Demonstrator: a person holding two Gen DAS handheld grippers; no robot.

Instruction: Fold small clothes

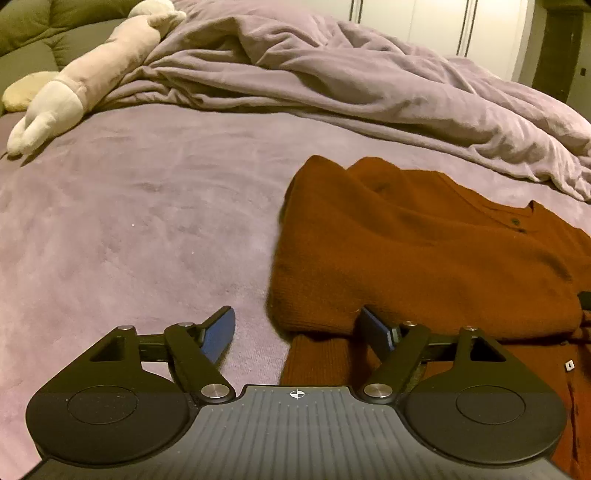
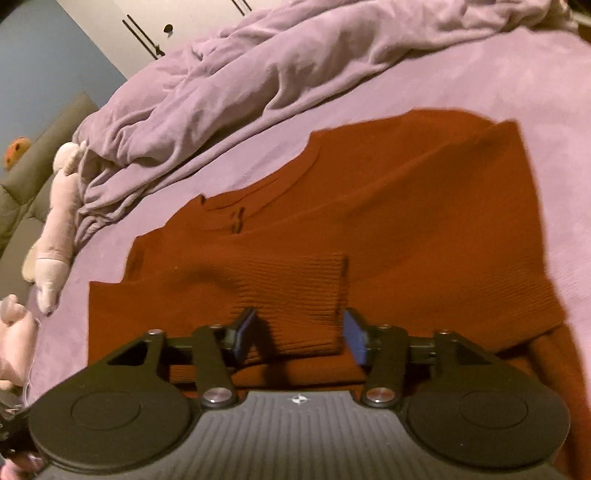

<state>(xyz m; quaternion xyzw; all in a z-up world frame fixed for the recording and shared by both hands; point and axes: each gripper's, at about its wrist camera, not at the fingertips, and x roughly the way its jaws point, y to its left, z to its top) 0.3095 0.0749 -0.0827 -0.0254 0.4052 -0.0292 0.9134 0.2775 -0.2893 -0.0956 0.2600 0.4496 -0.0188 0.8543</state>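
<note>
A rust-red knitted cardigan (image 1: 424, 251) lies flat on the mauve bed cover (image 1: 147, 221), its sleeves folded in over the body. My left gripper (image 1: 295, 321) stands open at the cardigan's left edge. The left blue pad (image 1: 221, 332) is over bare cover and the other fingertip rests by the knit fold. In the right wrist view the cardigan (image 2: 406, 206) fills the middle, with its ribbed cuff (image 2: 295, 288) lying across the body. My right gripper (image 2: 299, 319) is open just above that cuff. The cuff's end lies between its fingers, and the pads do not press on it.
A rumpled mauve duvet (image 1: 332, 81) is heaped along the far side of the bed. A long pale plush toy (image 1: 92, 74) lies at the far left by an olive padded headboard (image 1: 29, 33). White wardrobe doors (image 1: 443, 26) stand behind. Bare cover stretches left of the cardigan.
</note>
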